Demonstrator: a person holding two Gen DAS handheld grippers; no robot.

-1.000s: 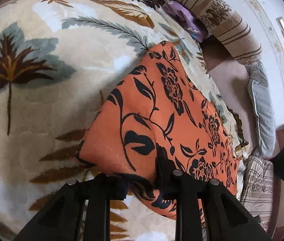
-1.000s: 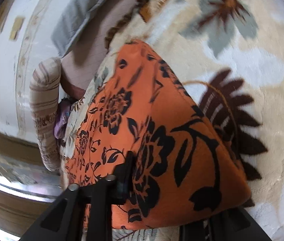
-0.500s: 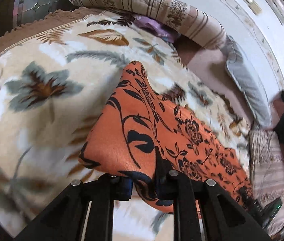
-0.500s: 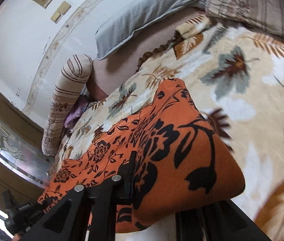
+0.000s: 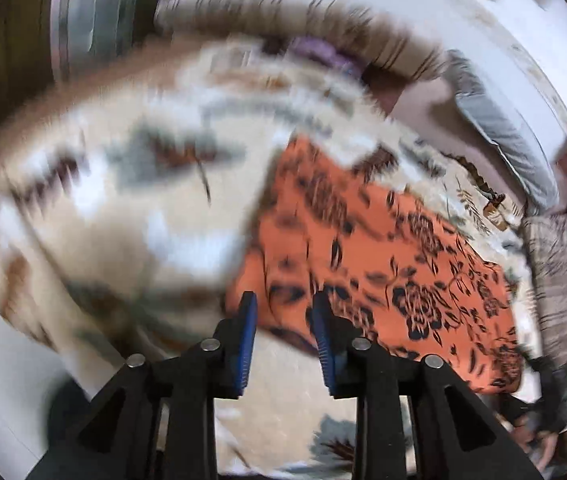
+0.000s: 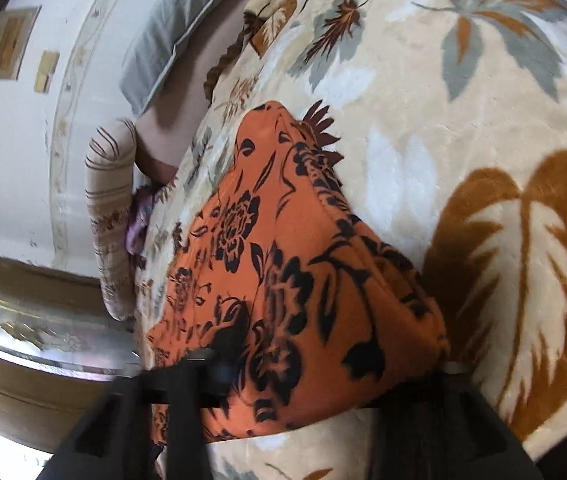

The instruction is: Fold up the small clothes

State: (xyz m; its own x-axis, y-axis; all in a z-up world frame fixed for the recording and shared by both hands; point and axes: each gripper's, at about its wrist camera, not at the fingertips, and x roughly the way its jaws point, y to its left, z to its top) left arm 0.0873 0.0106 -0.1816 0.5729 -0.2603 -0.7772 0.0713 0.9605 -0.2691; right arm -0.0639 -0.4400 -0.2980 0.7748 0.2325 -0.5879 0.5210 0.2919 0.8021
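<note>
Orange cloth [image 5: 383, 248] with black flowers lies on the leaf-patterned blanket [image 5: 131, 208], near the bed's front edge, its long axis running along that edge toward the striped bolster [image 6: 109, 216]. Left gripper [image 5: 283, 312] has just been opening and is released, the blue pads [image 5: 246, 340] bare above the cloth's corner. Right gripper [image 6: 323, 372] has also just been opening; its jaws stand wide, cloth bunched between them, grip unclear.

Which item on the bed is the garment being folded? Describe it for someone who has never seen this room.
Find the cream blanket printed with grey and brown leaves that covers the bed. On it lies a folded orange cloth, running towards the striped bolster by the wall. It is the only bright orange thing there, patterned with black flowers and vines.
</note>
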